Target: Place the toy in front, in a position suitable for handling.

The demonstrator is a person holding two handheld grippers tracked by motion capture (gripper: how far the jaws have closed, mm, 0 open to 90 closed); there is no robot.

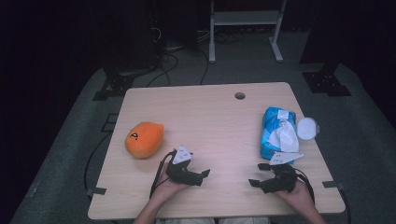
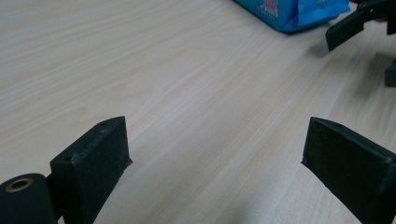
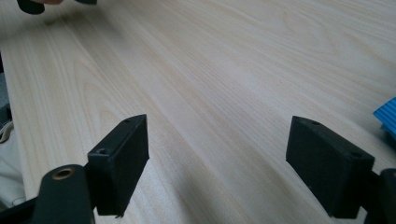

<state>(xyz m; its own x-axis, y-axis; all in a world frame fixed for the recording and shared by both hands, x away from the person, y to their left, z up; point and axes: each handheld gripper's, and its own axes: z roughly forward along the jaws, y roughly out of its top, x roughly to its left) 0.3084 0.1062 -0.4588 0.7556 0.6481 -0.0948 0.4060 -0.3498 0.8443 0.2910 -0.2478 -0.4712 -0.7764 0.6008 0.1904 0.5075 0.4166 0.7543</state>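
An orange plush toy (image 1: 144,139) lies at the left of the wooden table (image 1: 205,116). A blue pack of wipes (image 1: 276,132) with a white tissue sticking out lies at the right, and its corner shows in the left gripper view (image 2: 294,11). My left gripper (image 1: 203,175) rests low near the front edge, open, with bare wood between its jaws (image 2: 215,154). My right gripper (image 1: 259,175) sits just in front of the pack, also open over bare table (image 3: 217,149). Neither holds anything.
A round white lid (image 1: 307,128) sits beside the wipes pack at the table's right edge. A cable hole (image 1: 240,95) is near the far edge. Beyond the table stand dark stands (image 1: 119,70) and a white frame (image 1: 245,28) on grey floor.
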